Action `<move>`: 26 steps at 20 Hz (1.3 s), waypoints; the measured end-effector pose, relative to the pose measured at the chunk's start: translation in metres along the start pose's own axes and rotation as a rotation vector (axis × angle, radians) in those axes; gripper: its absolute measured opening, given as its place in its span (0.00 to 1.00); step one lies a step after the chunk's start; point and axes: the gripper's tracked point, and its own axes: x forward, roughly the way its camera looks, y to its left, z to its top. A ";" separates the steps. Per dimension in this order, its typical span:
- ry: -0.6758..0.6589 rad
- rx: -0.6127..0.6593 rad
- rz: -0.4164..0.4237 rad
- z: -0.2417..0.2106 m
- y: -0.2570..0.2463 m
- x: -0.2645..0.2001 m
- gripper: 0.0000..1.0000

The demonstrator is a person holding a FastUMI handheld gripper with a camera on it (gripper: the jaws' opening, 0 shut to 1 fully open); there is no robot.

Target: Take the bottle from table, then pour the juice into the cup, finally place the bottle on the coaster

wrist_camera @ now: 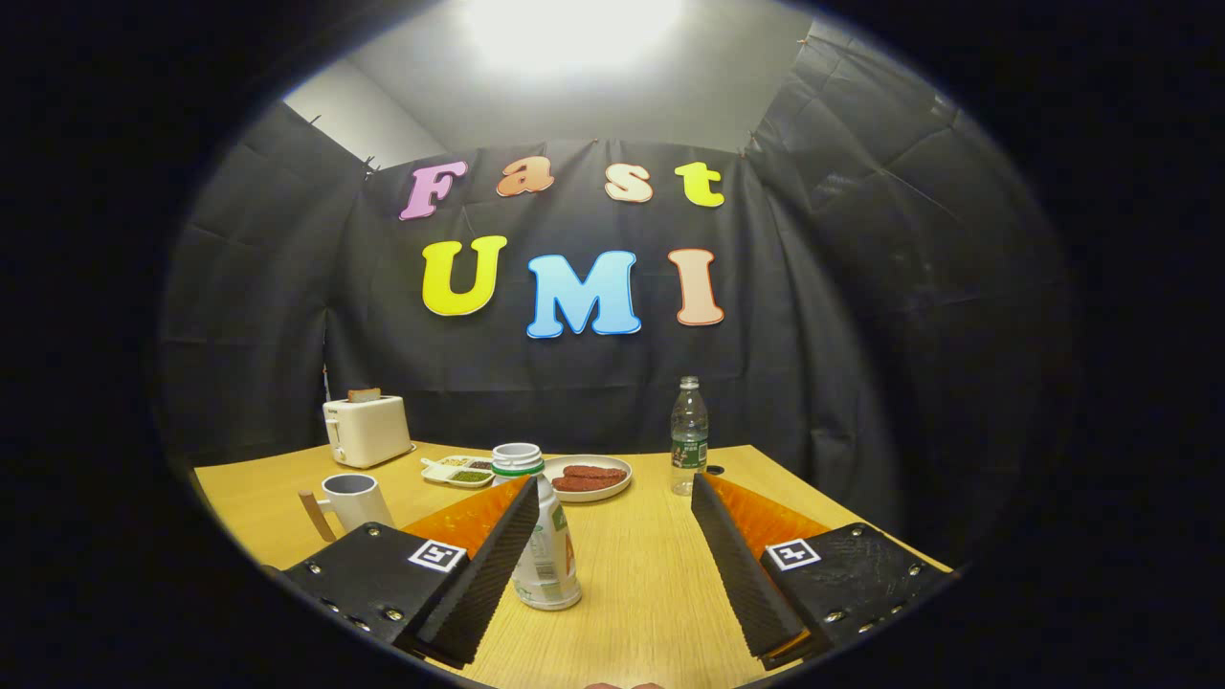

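A toaster (367, 429) is seen at the far left corner of the wooden tabletop (651, 584), with a mug (350, 501) nearer, handle turned left. The bottle (543, 536) stands upright, cap off, long axis vertical, against the inner face of the left finger (488, 565); its label cannot be read. The hand-held gripper (610, 512) is held wide open. A plate (591, 477) and water bottle (689, 435) stand near the far edge.

The worktop (651, 574) is pale yellow wood grain. The hand-held gripper (612, 498) has black ribbed fingers (498, 560) on orange bodies, with black-and-white square markers. The near bottle (545, 555) is white with a green-rimmed cap. The left mug (352, 500) is white, as is the far-left toaster (367, 429). The plate (589, 477) is white and carries reddish-brown food.
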 end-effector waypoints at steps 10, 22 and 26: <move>0.048 -0.005 0.086 -0.033 0.041 0.008 0.98; 0.043 -0.088 0.061 -0.062 0.075 0.058 0.98; 0.042 -0.097 0.048 -0.065 0.079 0.073 0.98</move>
